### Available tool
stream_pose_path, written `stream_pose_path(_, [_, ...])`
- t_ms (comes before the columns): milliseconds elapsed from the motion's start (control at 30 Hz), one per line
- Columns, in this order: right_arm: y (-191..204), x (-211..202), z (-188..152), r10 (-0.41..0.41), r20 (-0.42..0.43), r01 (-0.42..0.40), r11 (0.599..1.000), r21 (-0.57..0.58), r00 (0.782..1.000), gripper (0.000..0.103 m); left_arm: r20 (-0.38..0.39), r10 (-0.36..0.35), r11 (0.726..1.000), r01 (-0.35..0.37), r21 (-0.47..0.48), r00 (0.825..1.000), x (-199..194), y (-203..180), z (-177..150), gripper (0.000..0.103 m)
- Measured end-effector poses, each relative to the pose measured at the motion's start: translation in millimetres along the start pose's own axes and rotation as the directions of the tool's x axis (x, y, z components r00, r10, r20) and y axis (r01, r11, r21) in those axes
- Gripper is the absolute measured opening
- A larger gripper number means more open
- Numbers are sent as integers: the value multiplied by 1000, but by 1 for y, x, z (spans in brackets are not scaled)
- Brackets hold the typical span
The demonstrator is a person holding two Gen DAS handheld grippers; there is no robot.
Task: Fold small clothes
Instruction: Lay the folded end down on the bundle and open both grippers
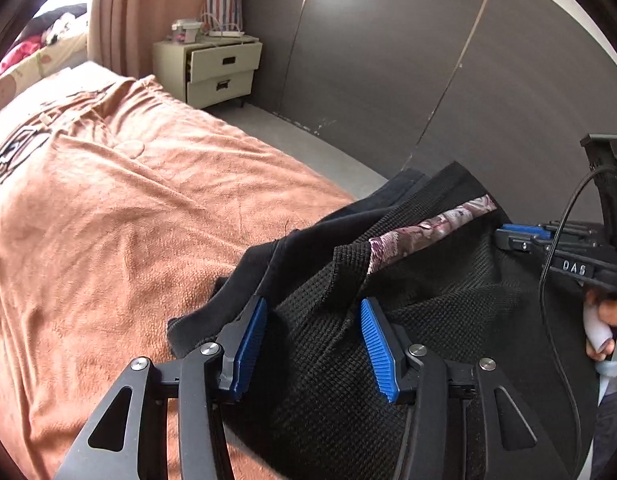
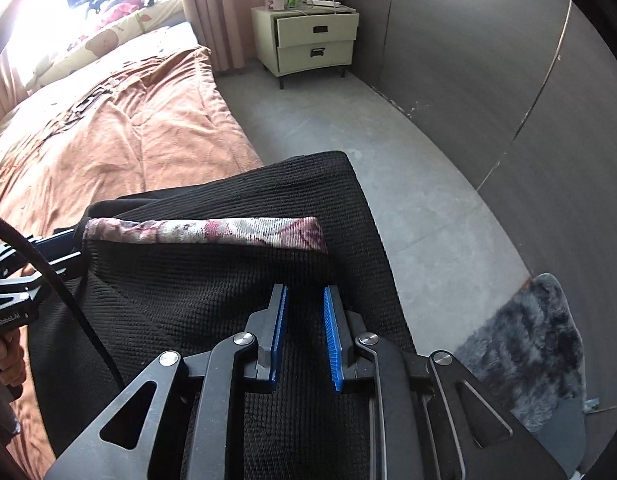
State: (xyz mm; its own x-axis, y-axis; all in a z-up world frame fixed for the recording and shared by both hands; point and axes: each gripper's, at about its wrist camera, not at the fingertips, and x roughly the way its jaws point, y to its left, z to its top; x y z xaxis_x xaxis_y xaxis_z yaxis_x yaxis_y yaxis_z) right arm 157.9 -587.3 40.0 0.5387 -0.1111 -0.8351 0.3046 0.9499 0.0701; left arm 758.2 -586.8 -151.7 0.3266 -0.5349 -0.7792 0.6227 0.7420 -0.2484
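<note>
A black waffle-knit garment (image 1: 408, 320) with a floral inner band (image 1: 428, 224) lies bunched over the edge of the bed. My left gripper (image 1: 314, 346) is open wide just above the knit, its blue pads (image 1: 250, 344) on either side of an upright fold near the band's left end. In the right wrist view the same garment (image 2: 228, 280) fills the middle and the band (image 2: 204, 232) runs straight across. My right gripper (image 2: 305, 332) hovers over the knit just below the band's right end, its pads a narrow gap apart. I cannot see fabric pinched between them.
An orange-brown blanket (image 1: 108, 220) covers the bed. A cream two-drawer nightstand (image 2: 314, 42) stands by the curtain, beside dark wardrobe doors (image 2: 488, 80). There is grey floor (image 2: 408, 200) right of the bed and a grey fluffy rug (image 2: 528, 352) further right. A hand (image 1: 604, 320) holds the right gripper's handle.
</note>
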Motion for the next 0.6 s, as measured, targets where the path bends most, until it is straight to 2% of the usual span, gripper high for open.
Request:
stream_pose_path(67, [-6,-1,1,-14,-2,14,1000,14,1000,15,-9,1,1000,-1,-28,1000,3,1,4,52])
stream_pose_path(200, [-18,-27,-5,-9,23,8,998,64,1000,16,-2,40,999,-40,-20,999,-11,-5,10,52])
stream_pose_path(300, [-28,-50,-19,9,49,-11,999,46,999,16,20,-6,1000,6,-25,1000,-29,-8,3,52])
stream_pose_path(467, [-53,-80,-56,27,65,-31,998,62,998,18,-9,-22,1000,23,21,1000,-39,-27,-13,52])
stream_pose_path(600, [-46,-94,-80,29,92,-33,999,41,995,18,-22,-29,997,30,67,999,-48,-46,-27,52])
